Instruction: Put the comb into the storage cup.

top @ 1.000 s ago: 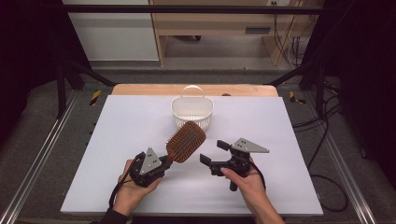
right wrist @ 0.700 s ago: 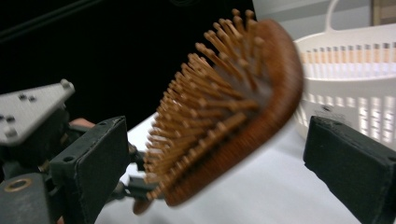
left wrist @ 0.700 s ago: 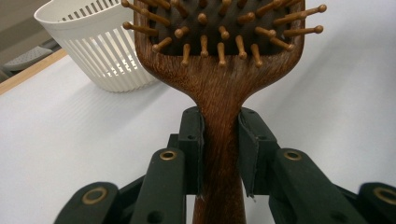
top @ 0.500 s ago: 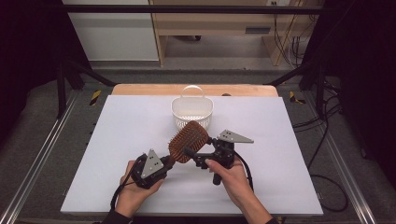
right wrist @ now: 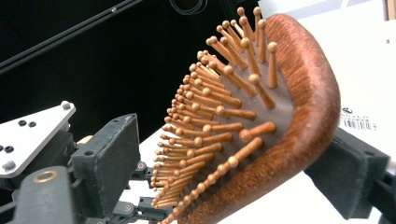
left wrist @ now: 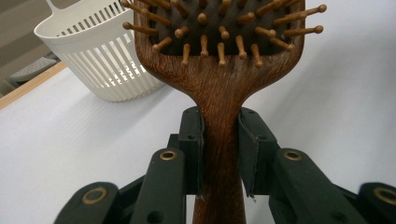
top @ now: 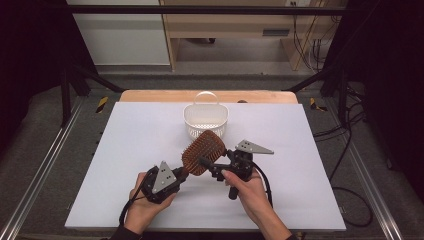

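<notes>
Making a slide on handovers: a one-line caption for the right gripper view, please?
Right gripper, jaws closing around the wooden hairbrush head.

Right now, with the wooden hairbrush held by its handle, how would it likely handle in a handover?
The hairbrush looks rigid solid wood, so probably no flex. Its wide head overhangs the left gripper, so it may pivot. The pins likely give uneven purchase for the right gripper.

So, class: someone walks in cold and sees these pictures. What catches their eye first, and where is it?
First, the wooden hairbrush raised above the middle of the white table, its pins toward the right gripper. The left gripper is clamped on its handle, while the right gripper's jaws, which have just been closing, straddle the head without pressing on it. Behind stands a white slatted basket.
</notes>
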`<action>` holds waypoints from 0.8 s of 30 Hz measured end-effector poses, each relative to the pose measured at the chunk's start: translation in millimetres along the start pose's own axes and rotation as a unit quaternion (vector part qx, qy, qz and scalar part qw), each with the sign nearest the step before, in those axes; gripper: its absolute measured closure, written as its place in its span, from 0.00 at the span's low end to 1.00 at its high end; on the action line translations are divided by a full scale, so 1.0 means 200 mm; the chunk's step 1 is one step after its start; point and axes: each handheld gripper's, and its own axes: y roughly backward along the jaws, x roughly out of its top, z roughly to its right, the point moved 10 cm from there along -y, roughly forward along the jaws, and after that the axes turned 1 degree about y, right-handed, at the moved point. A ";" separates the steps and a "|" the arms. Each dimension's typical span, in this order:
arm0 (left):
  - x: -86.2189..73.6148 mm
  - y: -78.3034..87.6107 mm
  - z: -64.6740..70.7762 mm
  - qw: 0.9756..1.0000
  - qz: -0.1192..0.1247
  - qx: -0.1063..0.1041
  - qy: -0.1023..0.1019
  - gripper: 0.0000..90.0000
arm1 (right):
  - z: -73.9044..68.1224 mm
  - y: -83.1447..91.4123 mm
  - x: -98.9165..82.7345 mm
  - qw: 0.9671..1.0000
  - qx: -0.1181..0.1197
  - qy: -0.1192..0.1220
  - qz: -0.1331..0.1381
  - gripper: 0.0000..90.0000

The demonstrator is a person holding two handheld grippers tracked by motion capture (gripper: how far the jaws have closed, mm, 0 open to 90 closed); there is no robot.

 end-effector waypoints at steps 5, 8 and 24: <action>0.00 0.00 0.01 1.000 -0.002 -0.001 -0.005 0.80 | 0.00 0.00 0.01 1.000 0.001 -0.002 0.003 0.22; 0.00 0.00 0.01 1.000 -0.003 -0.002 -0.006 0.80 | 0.00 0.01 0.01 1.000 0.002 -0.004 0.005 0.24; 0.01 -0.01 0.02 1.000 0.000 0.000 -0.014 0.80 | 0.02 0.02 0.02 1.000 0.008 -0.022 0.012 0.39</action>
